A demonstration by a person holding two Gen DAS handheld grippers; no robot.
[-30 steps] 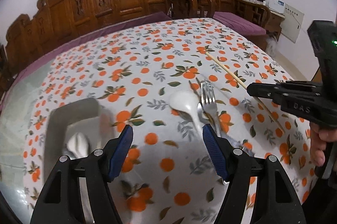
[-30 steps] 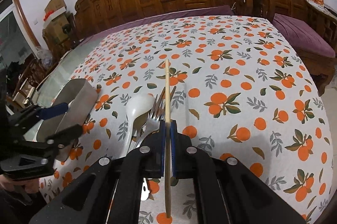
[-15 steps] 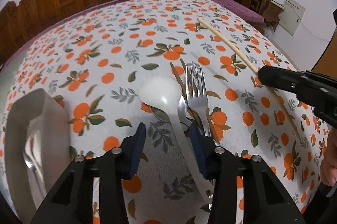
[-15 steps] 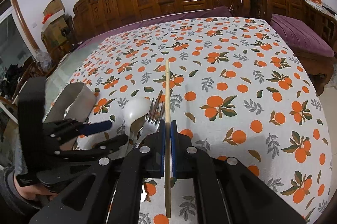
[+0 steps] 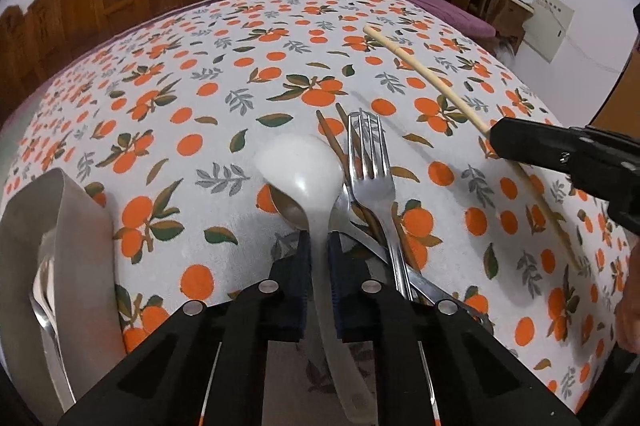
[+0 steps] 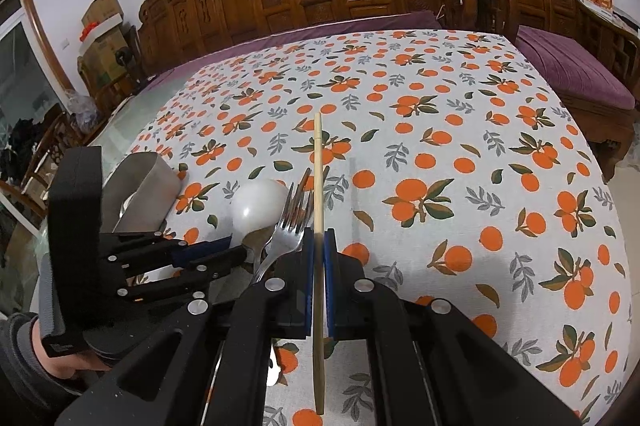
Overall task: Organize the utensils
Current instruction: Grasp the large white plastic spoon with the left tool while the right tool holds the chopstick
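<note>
Metal holder is sitting left of the fork, a spoon already in it (looks like one, view is warped). Left gripper is pinching the white spoon by its neck, just left of the fork. Right gripper is clamping the bamboo chopstick, right of the fork. Sorting is mid-way; next move is probably lifting the spoon clear and carrying it into the holder.

Spoon left of fork
</note>
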